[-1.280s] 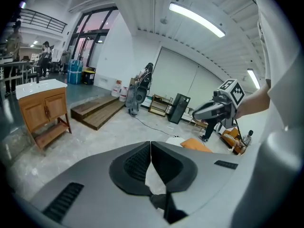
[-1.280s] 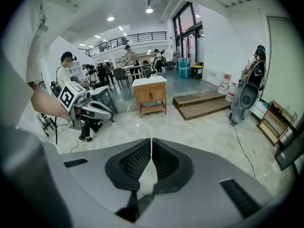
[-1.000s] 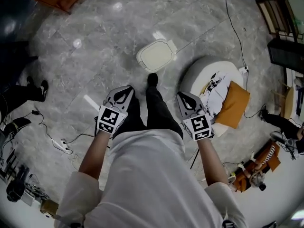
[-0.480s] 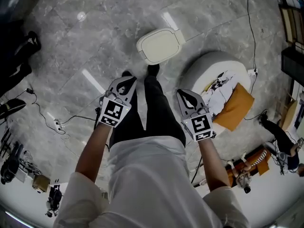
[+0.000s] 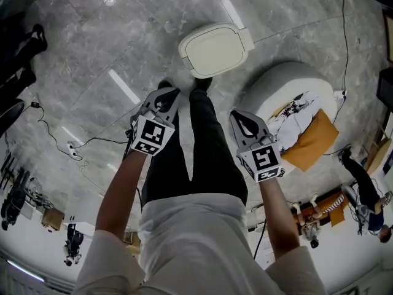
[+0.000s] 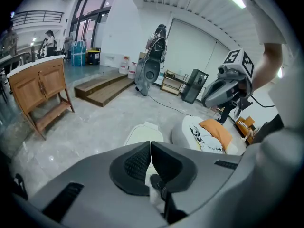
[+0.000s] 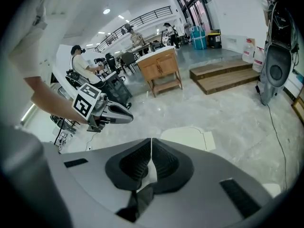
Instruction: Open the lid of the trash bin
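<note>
The trash bin (image 5: 215,49) stands on the grey stone floor just ahead of the person's feet, its cream lid down flat. The same lid shows past the jaws in the left gripper view (image 6: 144,136) and in the right gripper view (image 7: 189,138). My left gripper (image 5: 167,96) is held above the left leg, short of the bin, jaws shut and empty. My right gripper (image 5: 241,120) hangs at the right, also shut with nothing in it, farther back from the bin. Neither touches the lid.
A round white pouf (image 5: 284,97) with a printed cloth and an orange cushion (image 5: 314,141) sits right of the bin. A cable and power strip (image 5: 70,146) lie on the floor at the left. A wooden cabinet (image 6: 40,87) and low steps (image 6: 102,89) stand farther off.
The person has stepped closer to the bin, so it looks larger and nearer to the feet. Both grippers have come forward with the body and stay shut.
</note>
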`<act>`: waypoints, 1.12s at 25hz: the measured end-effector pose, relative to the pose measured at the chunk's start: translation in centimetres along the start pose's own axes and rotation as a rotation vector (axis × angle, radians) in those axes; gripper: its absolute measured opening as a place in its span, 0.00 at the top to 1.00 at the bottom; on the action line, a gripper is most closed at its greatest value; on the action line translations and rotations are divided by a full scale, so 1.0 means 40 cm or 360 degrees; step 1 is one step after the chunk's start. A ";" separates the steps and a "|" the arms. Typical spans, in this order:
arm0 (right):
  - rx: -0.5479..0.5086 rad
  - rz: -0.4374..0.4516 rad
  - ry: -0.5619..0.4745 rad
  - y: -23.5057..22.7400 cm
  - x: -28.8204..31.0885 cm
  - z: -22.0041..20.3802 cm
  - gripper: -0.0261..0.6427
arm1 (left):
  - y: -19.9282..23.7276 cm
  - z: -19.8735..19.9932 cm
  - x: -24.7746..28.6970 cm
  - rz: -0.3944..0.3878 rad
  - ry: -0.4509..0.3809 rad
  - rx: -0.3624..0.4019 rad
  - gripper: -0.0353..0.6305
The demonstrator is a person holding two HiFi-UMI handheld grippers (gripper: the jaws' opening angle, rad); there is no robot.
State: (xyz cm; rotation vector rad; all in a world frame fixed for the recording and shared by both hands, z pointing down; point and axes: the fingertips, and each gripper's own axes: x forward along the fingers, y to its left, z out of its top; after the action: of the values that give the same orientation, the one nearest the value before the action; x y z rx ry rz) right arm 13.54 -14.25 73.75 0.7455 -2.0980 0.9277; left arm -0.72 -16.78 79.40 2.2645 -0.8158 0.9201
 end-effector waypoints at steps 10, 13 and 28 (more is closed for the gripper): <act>0.0015 0.0133 0.0033 -0.030 0.142 -0.072 0.92 | 0.050 -0.130 0.156 0.0043 0.0141 0.0043 0.92; 0.0048 0.0136 0.0034 -0.053 0.178 -0.095 0.92 | 0.063 -0.170 0.202 0.0043 0.0190 0.0054 0.92; 0.0157 0.0153 0.0058 -0.093 0.279 -0.204 0.92 | 0.104 -0.330 0.419 0.0081 0.0391 0.0140 0.92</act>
State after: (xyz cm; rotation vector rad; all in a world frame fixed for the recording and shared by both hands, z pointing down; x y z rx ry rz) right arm 12.82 -12.30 87.90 0.6768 -2.0834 1.0955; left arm 0.67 -15.96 101.08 2.1562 -0.7382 1.2510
